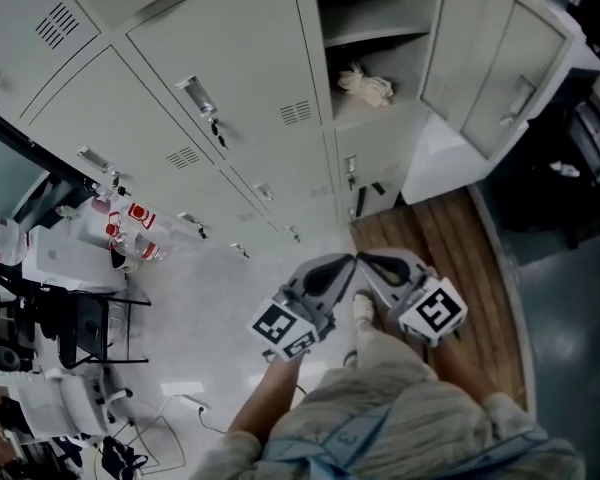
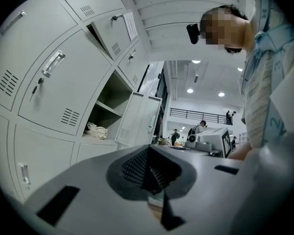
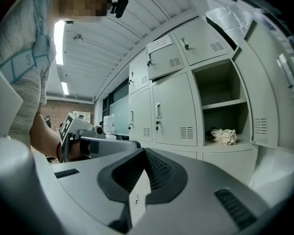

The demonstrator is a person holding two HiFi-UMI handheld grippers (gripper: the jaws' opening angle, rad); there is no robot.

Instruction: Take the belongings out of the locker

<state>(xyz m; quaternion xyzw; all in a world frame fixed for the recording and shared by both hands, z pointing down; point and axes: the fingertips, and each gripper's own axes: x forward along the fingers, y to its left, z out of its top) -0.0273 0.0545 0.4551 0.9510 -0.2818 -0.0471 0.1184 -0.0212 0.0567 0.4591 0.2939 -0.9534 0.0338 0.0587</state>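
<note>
Hovering empty, left gripper (image 2: 148,173) and right gripper (image 3: 143,173) are pressing fingers together. Cloth bundle (image 1: 365,83) in far locker (image 1: 405,63) is looking soft, light; bunched middle suits pinching.

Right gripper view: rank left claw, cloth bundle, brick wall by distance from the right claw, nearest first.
1. left claw, close alongside, at left.
2. cloth bundle, on the floor of the open locker, at right.
3. brick wall, far background, at left.
</note>
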